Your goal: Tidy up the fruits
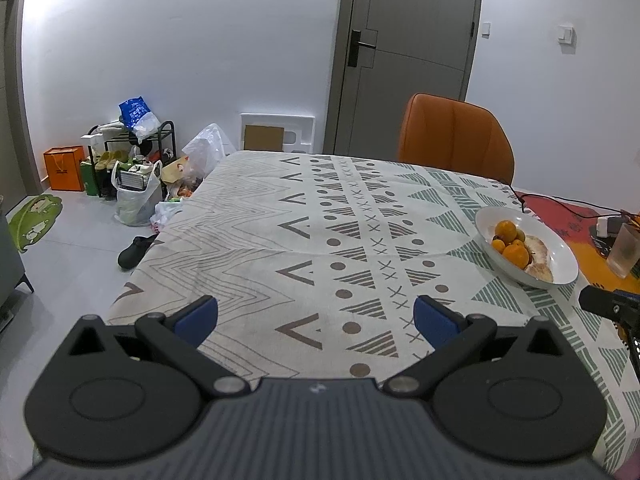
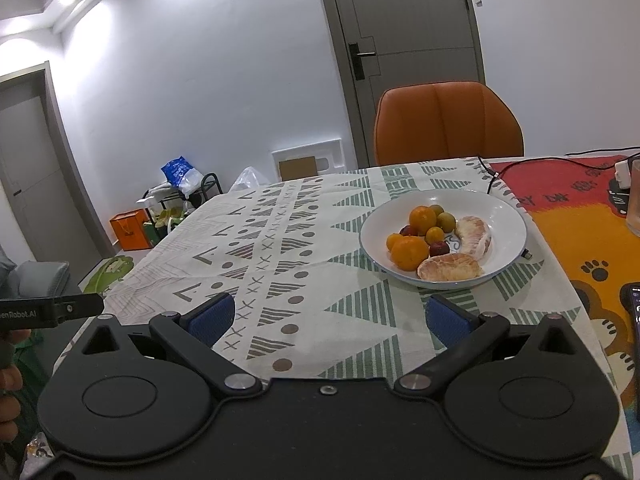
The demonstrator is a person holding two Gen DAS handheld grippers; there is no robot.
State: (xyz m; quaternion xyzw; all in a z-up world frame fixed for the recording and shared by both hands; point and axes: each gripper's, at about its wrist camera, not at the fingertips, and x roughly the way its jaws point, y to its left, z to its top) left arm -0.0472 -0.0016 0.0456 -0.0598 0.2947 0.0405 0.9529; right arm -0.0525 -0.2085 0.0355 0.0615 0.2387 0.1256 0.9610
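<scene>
All fruit (image 2: 424, 236) sits in white bowl (image 2: 508, 216) w/ none loose on cloth — L gripper (image 1: 316, 318) & R gripper (image 2: 330, 318) both wide, empty — fits done or pre-sort.

Both mounted low above the patterned cloth-covered table (image 1: 280, 220), facing the grey door (image 2: 404, 40) and orange padded chair (image 1: 456, 136), left view farther left, right view nearer the white fruit bowl (image 2: 508, 216); shared: cloth, bowl, chair, door, floor clutter.
</scene>
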